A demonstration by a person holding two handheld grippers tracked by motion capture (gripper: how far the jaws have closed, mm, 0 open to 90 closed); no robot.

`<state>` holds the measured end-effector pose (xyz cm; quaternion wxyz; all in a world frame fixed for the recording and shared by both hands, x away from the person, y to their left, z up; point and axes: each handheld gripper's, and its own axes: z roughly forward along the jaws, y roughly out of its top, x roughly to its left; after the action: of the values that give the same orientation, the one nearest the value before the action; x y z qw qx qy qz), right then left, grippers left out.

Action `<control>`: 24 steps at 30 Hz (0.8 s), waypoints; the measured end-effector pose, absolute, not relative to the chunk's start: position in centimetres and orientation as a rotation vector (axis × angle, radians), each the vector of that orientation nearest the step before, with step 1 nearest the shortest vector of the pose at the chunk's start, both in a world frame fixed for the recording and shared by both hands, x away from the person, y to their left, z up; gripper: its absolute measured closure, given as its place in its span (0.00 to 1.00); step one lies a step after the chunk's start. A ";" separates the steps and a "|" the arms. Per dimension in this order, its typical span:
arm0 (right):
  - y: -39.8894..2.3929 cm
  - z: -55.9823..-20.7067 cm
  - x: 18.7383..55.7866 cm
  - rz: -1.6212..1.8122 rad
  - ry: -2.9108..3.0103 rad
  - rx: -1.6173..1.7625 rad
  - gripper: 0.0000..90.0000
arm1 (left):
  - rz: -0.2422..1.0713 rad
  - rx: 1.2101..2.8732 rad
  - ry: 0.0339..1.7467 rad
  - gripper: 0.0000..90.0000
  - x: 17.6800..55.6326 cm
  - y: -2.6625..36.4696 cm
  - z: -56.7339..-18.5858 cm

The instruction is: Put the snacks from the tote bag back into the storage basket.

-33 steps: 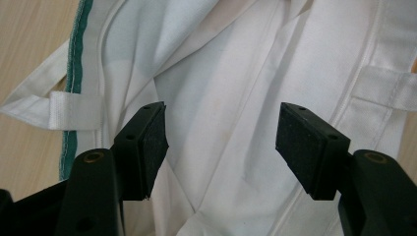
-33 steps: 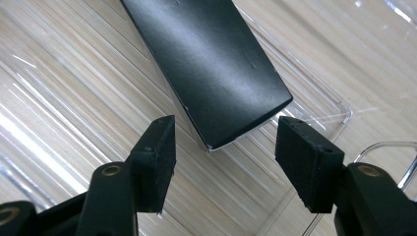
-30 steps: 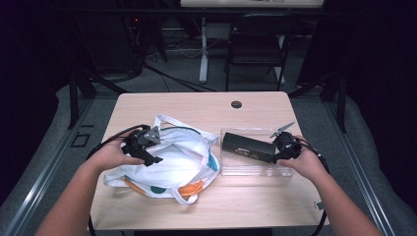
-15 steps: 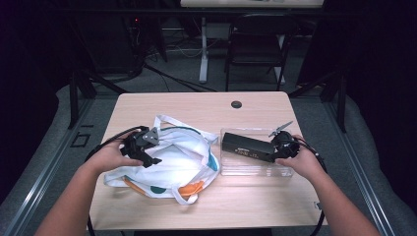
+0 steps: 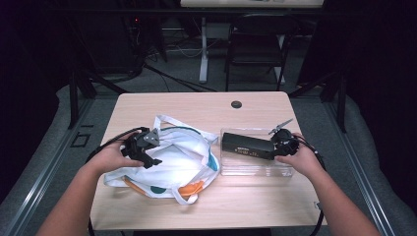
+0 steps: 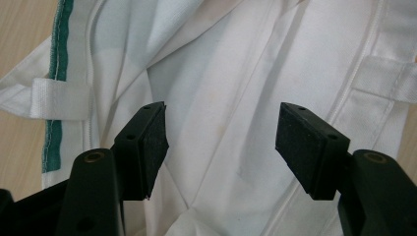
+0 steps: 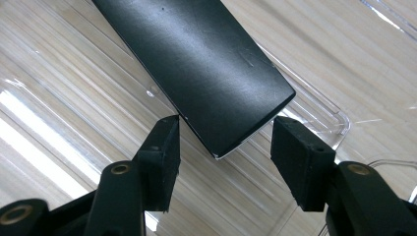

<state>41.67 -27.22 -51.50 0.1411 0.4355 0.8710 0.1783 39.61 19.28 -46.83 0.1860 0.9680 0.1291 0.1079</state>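
Right gripper sits at the near end of the black box, jaws on either side of its corner. The jaws have just been closing, but a gap remains between each pad and the box in the right gripper view, so not clamped yet: released, closing in. Compared with a second ago, the hand itself is in the same spot in the high view; only the jaw gap has narrowed.

The box lies in the clear tray on the right half of the table, long axis running left-right, its right end at the right gripper.

Left gripper is spread wide over the white bag, nothing between the pads but loose cloth below them, not pinched. In the high view it hovers at the bag's left edge, same place as a second ago. The bag is crumpled, mouth facing roughly towards the tray, with green and orange print showing.

Judgement: the grasp on the box is in progress, probably to lift it out of the tray and move it towards the bag. The left gripper is likely waiting to take the bag's rim and hold it open. Risk: the pads are only at the corner, so the box could pivot or slip when raised.
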 end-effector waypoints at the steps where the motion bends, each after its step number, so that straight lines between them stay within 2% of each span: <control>1: -27.2 -51.4 41.8 0.506 2.526 1.256 0.50 | 0.305 2.728 0.363 0.40 39.6 19.3 -46.9; 24: -27.0 -52.2 44.4 0.541 2.467 1.337 0.49 | 0.310 2.718 0.410 0.41 39.0 20.0 -47.3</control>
<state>44.43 -27.01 -52.21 0.1414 0.4632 0.8546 0.1873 39.03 19.96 -47.28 0.1868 0.9653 0.1455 0.1101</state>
